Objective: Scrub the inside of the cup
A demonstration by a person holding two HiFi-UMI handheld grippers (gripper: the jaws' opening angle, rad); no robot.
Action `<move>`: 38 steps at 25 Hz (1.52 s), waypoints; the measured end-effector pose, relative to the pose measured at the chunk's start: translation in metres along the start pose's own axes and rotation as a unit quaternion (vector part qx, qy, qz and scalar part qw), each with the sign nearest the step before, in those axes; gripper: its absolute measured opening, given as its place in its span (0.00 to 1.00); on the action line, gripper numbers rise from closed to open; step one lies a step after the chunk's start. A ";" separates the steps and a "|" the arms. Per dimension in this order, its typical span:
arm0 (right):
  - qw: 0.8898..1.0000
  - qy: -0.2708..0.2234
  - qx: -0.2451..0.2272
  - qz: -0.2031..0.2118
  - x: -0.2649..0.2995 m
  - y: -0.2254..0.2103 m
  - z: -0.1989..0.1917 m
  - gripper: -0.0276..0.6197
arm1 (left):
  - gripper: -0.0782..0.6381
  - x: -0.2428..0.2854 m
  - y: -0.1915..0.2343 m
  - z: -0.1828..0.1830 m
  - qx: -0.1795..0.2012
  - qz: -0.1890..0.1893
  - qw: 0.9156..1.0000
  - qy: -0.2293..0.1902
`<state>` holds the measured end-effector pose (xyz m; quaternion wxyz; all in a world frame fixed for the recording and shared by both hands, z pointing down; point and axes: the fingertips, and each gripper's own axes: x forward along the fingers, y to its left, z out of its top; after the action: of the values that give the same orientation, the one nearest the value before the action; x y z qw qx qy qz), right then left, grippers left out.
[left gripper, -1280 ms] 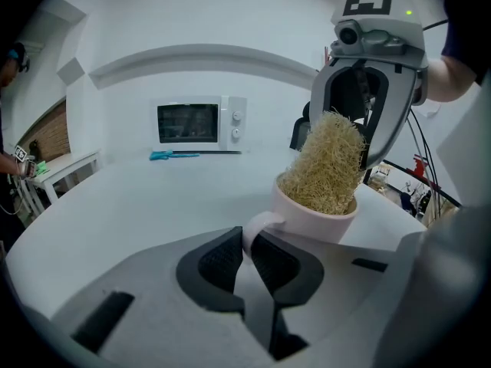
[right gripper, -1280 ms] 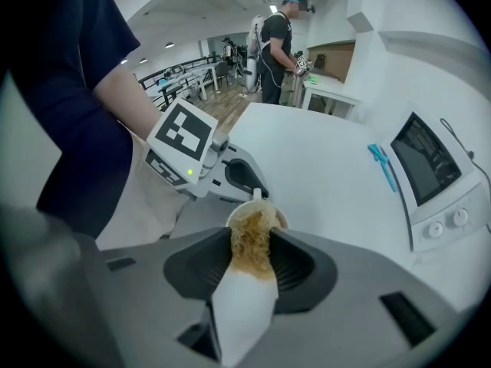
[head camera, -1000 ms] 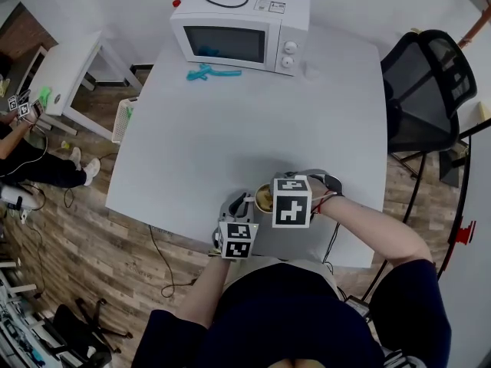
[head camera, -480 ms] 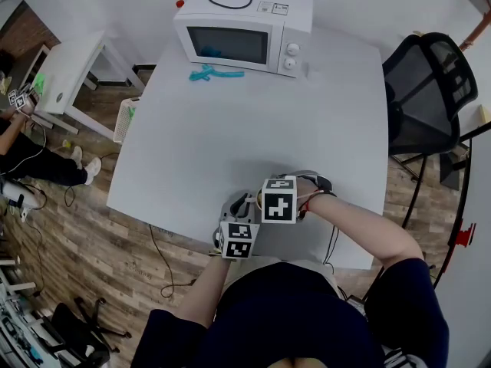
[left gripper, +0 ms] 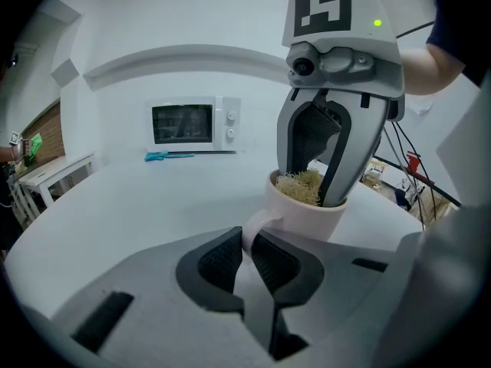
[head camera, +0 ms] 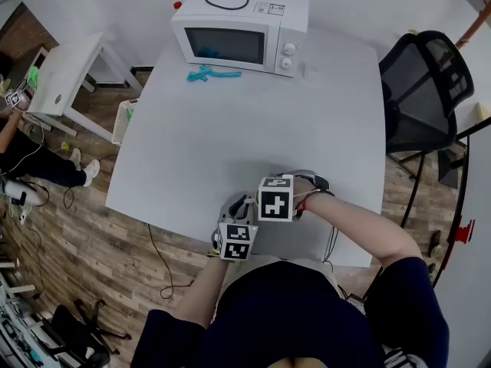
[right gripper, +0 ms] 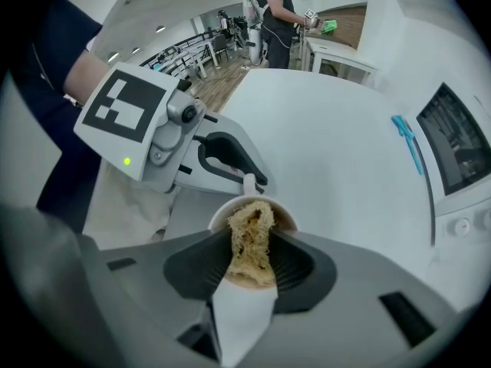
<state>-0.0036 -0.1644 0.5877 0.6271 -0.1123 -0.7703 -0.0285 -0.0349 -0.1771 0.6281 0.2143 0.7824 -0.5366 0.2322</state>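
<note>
Left gripper [left gripper: 244, 257] pinches the cup [left gripper: 308, 215] by its handle [left gripper: 253, 231]; scrubber [left gripper: 298, 187] sits inside.

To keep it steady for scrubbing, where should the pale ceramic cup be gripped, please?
Pinch the pale ceramic cup by its loop handle from the person's side, where it juts out; that leaves the mouth free for the tan fibrous scrubber. The left gripper does so.

Microwave [head camera: 239, 31]: far edge of table [head camera: 230, 136], well ahead of left tongs [left gripper: 247, 245].
Teal tool [head camera: 205, 73]: just before microwave.
Black chair [head camera: 423, 90]: off-table, ahead-right of right tongs [right gripper: 249, 255].
</note>
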 end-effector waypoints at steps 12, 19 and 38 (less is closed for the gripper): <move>0.995 -0.006 0.098 -0.015 -0.002 0.001 -0.009 0.28 | 0.17 -0.013 -0.016 -0.011 -0.001 -0.027 1.000 -0.003; 0.988 -0.029 0.150 -0.012 -0.001 0.004 -0.006 0.28 | 0.17 -0.020 -0.027 -0.017 0.002 -0.048 0.999 0.001; 0.919 -0.071 0.388 -0.019 0.000 0.006 -0.016 0.28 | 0.18 -0.028 -0.048 -0.027 0.014 -0.068 0.998 0.011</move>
<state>0.0133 -0.1619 0.5909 0.5641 0.1527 -0.7656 0.2689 -0.0018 -0.1247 0.6288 0.2249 0.8172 -0.4768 0.2330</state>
